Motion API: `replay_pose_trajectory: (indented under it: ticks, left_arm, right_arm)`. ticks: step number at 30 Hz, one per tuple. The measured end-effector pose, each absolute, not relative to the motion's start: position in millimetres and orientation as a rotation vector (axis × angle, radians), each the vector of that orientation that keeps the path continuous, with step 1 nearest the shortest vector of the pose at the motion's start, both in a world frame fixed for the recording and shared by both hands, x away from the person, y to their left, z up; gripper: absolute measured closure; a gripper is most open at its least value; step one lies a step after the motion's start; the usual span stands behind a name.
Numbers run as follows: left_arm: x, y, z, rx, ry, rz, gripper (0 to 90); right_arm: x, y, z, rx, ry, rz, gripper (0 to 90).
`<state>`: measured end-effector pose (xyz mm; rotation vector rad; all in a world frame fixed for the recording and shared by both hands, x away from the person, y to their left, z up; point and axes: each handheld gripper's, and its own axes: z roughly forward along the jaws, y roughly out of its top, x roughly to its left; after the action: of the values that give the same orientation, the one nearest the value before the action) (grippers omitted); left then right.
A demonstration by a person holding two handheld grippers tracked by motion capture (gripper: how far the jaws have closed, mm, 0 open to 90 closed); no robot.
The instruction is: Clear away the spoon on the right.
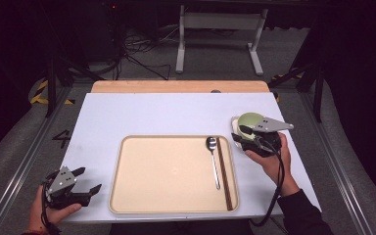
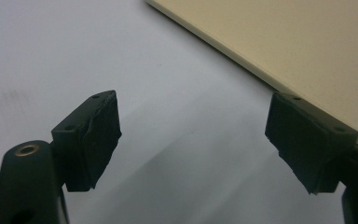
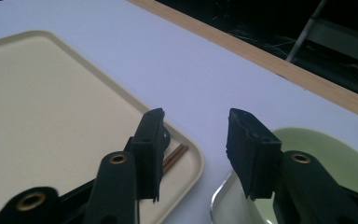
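While our left gripper [image 1: 85, 180] rests parted and empty on the white table [image 1: 127, 115] beside the beige tray [image 1: 164, 171], we note spoon [image 1: 212, 159] and chopsticks [image 1: 223, 171] on the tray's right side. Farther off, our right gripper [image 1: 241, 136] hovers parted, grasping nothing, over the green bowl [image 1: 249, 120].

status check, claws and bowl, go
Left claw open, idle beside tray. Right claw open, empty, above green bowl. Spoon, chopsticks on tray. Nothing blocking.

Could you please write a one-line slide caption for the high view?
Right gripper open beside a green bowl; spoon and chopsticks lie on the tray.
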<state>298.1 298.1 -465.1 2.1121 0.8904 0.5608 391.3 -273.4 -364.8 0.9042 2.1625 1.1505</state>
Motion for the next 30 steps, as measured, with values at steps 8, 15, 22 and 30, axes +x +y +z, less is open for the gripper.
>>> replay_pose_trajectory:
  ticks: [8,15,22,30]
  left_arm:
    - [299,298,-465,2.116,0.888,0.562,19.0]
    - [299,298,-466,2.117,0.889,0.558,19.0]
    - [299,298,-466,2.117,0.89,0.557,19.0]
    - [299,298,-466,2.116,0.889,0.556,19.0]
  right_arm:
    - [398,-301,-359,1.019,2.064,1.116,43.1]
    - [408,-327,-363,1.151,1.987,1.067,33.7]
    - [419,-349,-374,1.284,1.974,1.064,31.2]
    - [433,-365,-389,1.415,1.99,1.061,30.4]
